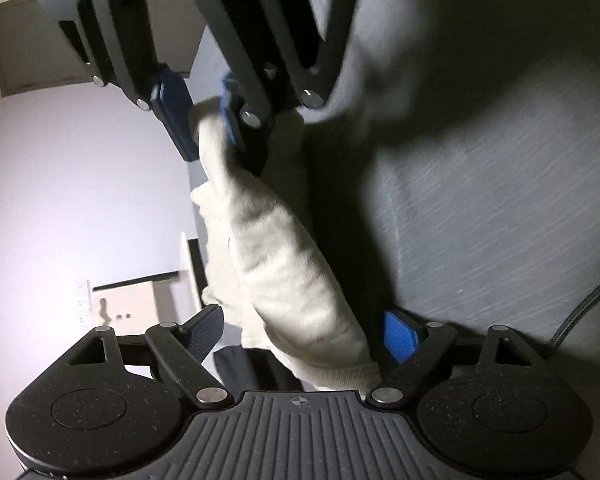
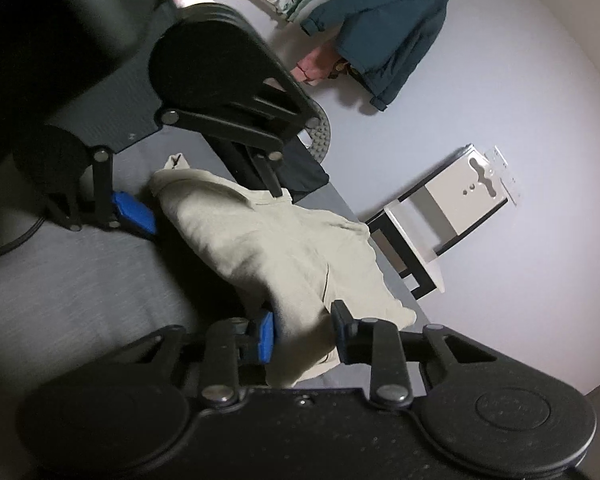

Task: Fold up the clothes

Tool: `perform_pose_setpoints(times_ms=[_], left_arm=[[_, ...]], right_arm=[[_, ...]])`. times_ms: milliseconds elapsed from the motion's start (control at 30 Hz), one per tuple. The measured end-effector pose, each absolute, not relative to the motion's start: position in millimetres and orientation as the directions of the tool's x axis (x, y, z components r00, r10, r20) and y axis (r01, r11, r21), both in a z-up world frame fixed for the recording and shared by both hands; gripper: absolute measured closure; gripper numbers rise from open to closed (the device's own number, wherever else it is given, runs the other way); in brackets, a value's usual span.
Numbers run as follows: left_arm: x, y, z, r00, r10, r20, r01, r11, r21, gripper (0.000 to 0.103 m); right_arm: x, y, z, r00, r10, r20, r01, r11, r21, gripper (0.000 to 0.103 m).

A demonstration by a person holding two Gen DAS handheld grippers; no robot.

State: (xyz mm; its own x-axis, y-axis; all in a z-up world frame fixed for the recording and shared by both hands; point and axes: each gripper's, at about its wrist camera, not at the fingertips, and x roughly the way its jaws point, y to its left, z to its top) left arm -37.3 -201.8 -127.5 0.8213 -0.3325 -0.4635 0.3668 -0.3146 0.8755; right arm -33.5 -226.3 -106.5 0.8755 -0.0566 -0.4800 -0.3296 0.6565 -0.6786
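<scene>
Left wrist view: the left tool sits at 6 o'clock, its blue pads spread wide on either side of a cream garment without pressing it — released. The garment runs as a bunched roll from 6 o'clock up toward 11 o'clock, where the right tool is clenched on its far end. A grey bed surface fills the 3 o'clock side; a pale floor lies at 9 o'clock.

Right wrist view: the right tool at 6 o'clock grips a fold of the cream garment, which lies crumpled on the grey bed at centre. The left tool straddles the garment's far end at 10 o'clock. A dark teal jacket lies on the floor at 1 o'clock — a white stool is at 3 o'clock.
</scene>
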Motion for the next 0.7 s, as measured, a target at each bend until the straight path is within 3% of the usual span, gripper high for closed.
perform_pose_setpoints(times_ms=[100,267,333,400,500,533,567,700], left_arm=[[-41,-201,-133,0.837,-0.362,-0.410,0.305,-0.314,0.899,0.018],[-35,-202,-136,0.863,-0.331,-0.382,0.311,-0.248,0.917,0.046],[-31,-203,-134,0.868,-0.312,-0.386,0.332,-0.214,0.919,0.062],[-29,-205,-131,0.868,-0.307,-0.390,0.342,-0.199,0.918,0.065],[-25,-207,-129,0.868,-0.304,-0.393,0.345,-0.201,0.917,0.071],[-23,-207,-127,0.867,-0.300,-0.398,0.354,-0.192,0.915,0.073],[-22,-208,-125,0.866,-0.297,-0.402,0.362,-0.182,0.914,0.073],[-17,-210,-121,0.864,-0.296,-0.407,0.378,-0.150,0.913,0.075]], right_arm=[[-40,-231,-100,0.866,-0.049,-0.498,-0.326,0.699,-0.636,0.075],[-56,-229,-99,0.861,-0.054,-0.506,-0.328,0.701,-0.633,0.074],[-60,-228,-101,0.859,-0.063,-0.508,-0.331,0.689,-0.645,0.074],[-63,-224,-106,0.858,-0.080,-0.507,-0.332,0.666,-0.668,0.073],[-66,-212,-117,0.862,-0.114,-0.493,-0.332,0.609,-0.721,0.036],[-67,-207,-121,0.868,-0.115,-0.483,-0.334,0.585,-0.739,0.030],[-69,-201,-126,0.873,-0.116,-0.473,-0.336,0.560,-0.758,0.026],[-70,-178,-145,0.883,-0.126,-0.451,-0.348,0.470,-0.811,0.026]])
